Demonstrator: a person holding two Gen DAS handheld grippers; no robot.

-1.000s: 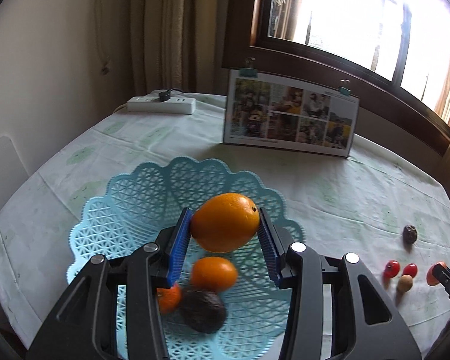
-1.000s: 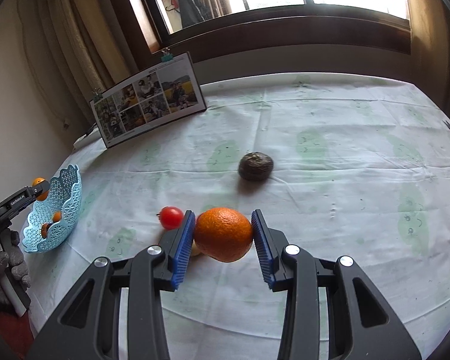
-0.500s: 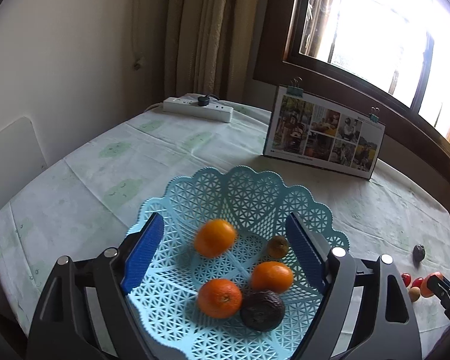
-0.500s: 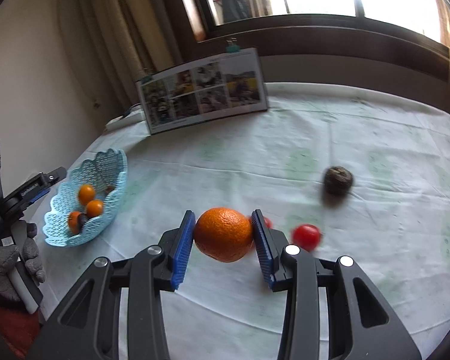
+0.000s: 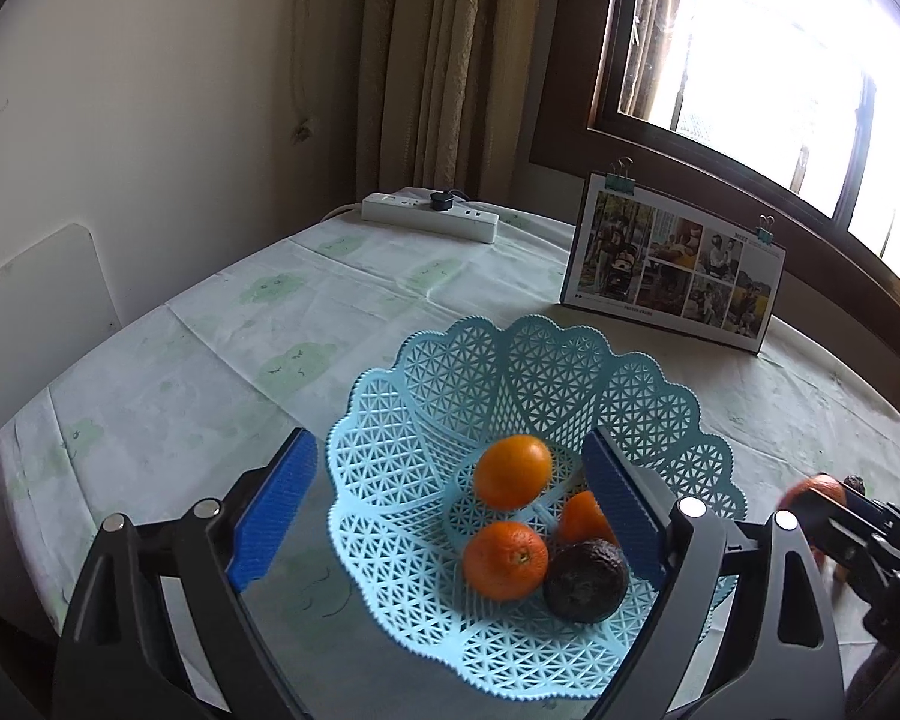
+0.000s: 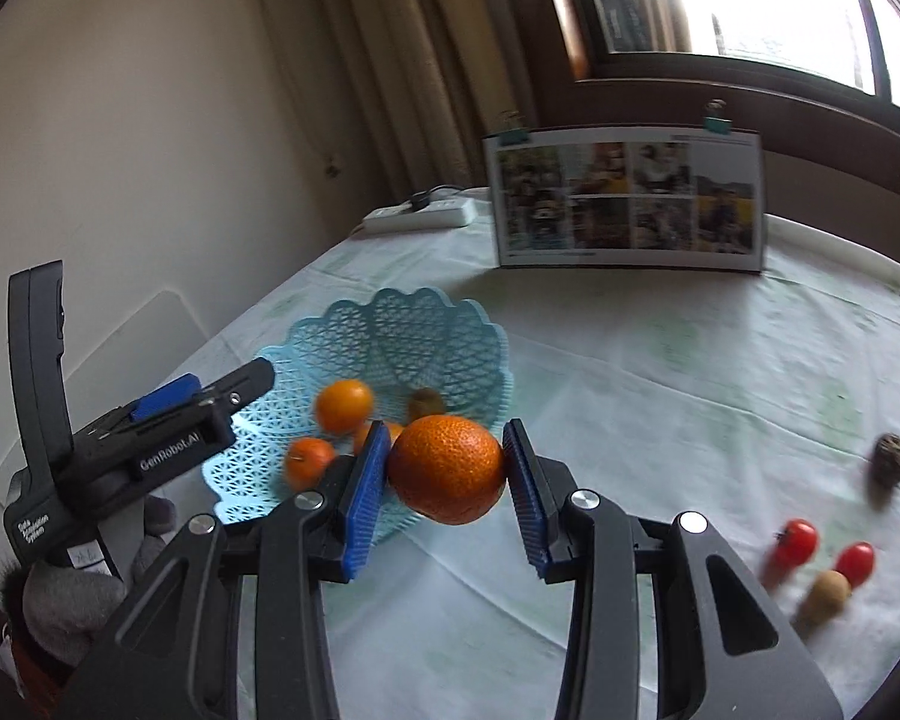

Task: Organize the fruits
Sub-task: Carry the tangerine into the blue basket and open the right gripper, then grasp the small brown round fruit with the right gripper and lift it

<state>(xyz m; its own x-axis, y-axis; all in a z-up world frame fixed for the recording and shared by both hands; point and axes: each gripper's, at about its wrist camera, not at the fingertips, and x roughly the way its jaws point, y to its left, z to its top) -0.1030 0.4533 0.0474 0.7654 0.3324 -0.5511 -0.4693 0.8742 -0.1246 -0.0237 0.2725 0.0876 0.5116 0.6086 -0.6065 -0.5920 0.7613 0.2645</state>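
On the desk (image 6: 660, 396) under its pale printed cloth, the light-blue plastic lattice basket (image 6: 450, 330) lies ahead and left of the right claw (image 6: 444, 474), which is nearer to dropping fruit in and is clamped on a round orange (image 6: 447, 468); the left claw (image 5: 450, 516) gapes wide and empty, straddling the basket's near rim

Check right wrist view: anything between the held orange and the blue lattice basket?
Nothing. In the right wrist view the large orange in the right gripper hangs before the light-blue lattice plastic basket rim.
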